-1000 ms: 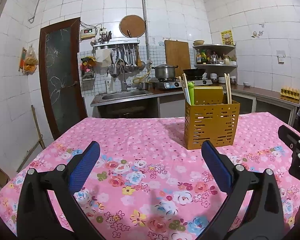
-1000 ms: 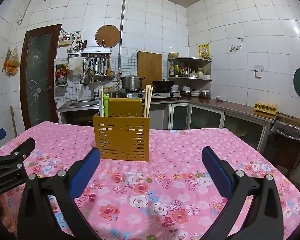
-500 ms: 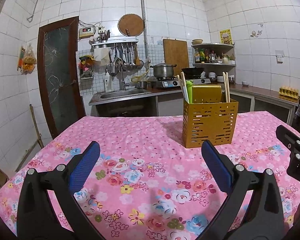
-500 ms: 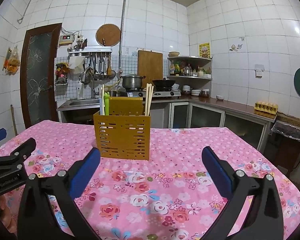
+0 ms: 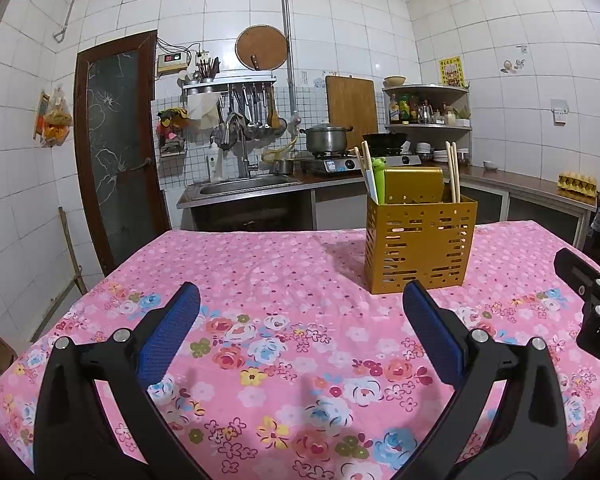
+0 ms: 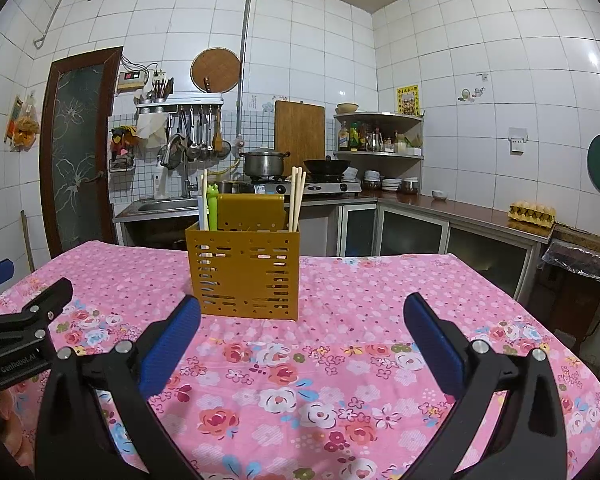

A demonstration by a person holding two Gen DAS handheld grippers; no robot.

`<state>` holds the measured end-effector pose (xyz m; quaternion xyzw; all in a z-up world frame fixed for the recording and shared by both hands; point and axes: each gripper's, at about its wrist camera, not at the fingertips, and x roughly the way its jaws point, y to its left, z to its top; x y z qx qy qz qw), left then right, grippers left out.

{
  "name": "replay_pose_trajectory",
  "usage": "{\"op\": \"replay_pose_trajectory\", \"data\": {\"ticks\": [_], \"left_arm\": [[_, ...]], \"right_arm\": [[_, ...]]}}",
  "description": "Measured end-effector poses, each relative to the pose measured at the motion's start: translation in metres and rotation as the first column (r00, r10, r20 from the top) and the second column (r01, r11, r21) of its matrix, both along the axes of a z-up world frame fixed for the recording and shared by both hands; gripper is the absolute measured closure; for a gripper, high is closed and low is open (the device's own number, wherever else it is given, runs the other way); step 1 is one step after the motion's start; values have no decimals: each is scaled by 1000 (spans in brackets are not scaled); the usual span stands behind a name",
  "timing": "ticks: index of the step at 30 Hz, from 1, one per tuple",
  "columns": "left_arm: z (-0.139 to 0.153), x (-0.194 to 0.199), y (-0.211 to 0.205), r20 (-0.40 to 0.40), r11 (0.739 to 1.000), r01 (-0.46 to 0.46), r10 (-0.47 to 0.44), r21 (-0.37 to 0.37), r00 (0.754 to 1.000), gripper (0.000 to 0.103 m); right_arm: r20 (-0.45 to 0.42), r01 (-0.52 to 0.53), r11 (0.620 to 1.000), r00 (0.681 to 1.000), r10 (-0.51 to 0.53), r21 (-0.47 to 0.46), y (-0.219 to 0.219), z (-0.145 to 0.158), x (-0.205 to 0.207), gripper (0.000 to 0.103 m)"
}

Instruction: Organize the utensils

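One perforated mustard utensil holder (image 5: 418, 246) stands upright near the middle of the pink floral surface (image 5: 284, 264), toward its far edge. In it stand upright two pairs of chopsticks (image 6: 297, 198) and one green frog-topped utensil (image 6: 212, 206). Only the right wrist view shows the egg tray (image 6: 533, 212) close. Left tool (image 5: 300, 310) and right tool (image 6: 302, 320) hover wide open, empty.

Left wrist view: low over the pink floral table (image 5: 284, 256), looking forward between its own fingers toward the sink wall; the slotted yellow holder (image 5: 418, 246) sits right of centre. Right wrist view: same heading, apparently slightly nearer; holder (image 6: 246, 276) left of centre. Shared: holder, table, stove counter (image 6: 452, 204).
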<state>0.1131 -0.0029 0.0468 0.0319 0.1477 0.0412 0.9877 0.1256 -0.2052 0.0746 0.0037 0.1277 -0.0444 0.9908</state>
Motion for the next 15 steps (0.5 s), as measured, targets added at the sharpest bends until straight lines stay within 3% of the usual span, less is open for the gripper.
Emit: {"op": "replay_pose_trajectory", "data": {"ticks": [15], "left_arm": [[0,1,2,2,1000,5,-5,-3,1000,5]], "right_arm": [[3,2,1000,1000,-2,0,0,0,0,4]]}}
